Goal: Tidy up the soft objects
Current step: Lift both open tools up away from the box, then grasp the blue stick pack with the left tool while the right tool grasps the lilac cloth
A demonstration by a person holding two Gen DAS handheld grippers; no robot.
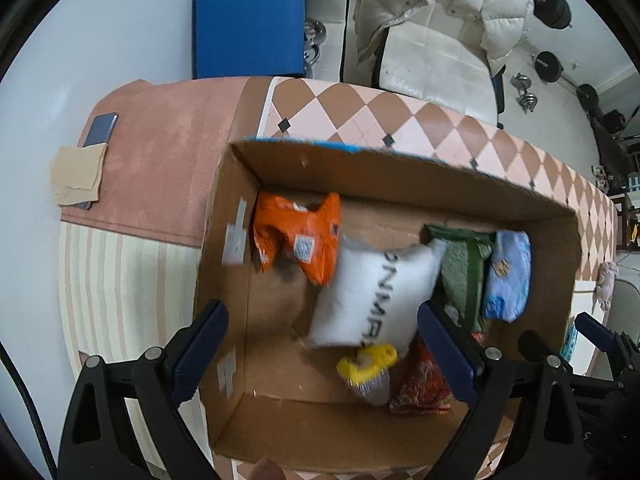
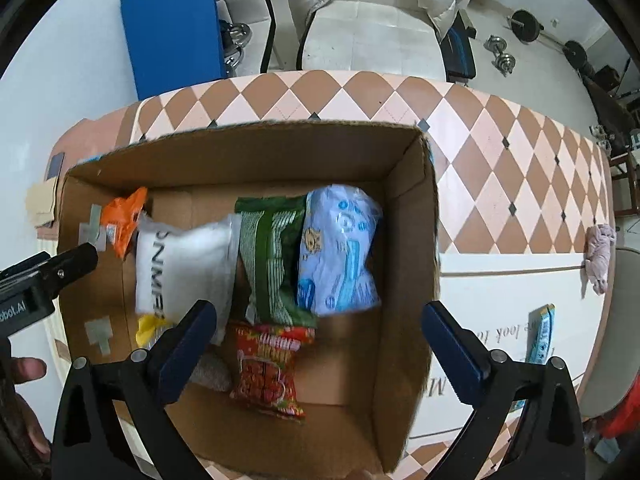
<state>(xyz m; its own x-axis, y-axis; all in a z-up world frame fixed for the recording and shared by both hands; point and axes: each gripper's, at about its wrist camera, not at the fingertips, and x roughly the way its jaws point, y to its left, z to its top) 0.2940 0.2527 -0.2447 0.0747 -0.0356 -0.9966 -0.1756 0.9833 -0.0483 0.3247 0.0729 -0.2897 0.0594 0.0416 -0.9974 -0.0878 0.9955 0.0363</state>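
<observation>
Both hand-held grippers are seen with fingers spread apart and nothing between them: the left hand-held gripper (image 1: 322, 346) and the right hand-held gripper (image 2: 318, 338) are poised above an open cardboard box (image 2: 404, 280), which sits on a worktop (image 2: 500, 152) covered in a pink and brown diamond pattern. Inside the box, soft packets are packed. From largest to smallest, a white pillow-like pouch (image 1: 372, 296), a pale blue packet (image 2: 340, 248), a green packet (image 2: 276, 256), an orange bag (image 1: 298, 236), a red snack packet (image 2: 268, 372) and a small yellow item (image 1: 370, 360) are found. All are judged light, yielding and slippery-skinned; a pinch across a puffed middle or crimped edge is advised. A phone (image 1: 100, 129) is shown only in the left view; a pinkish cloth (image 2: 600, 256) is clearest in the right.
</observation>
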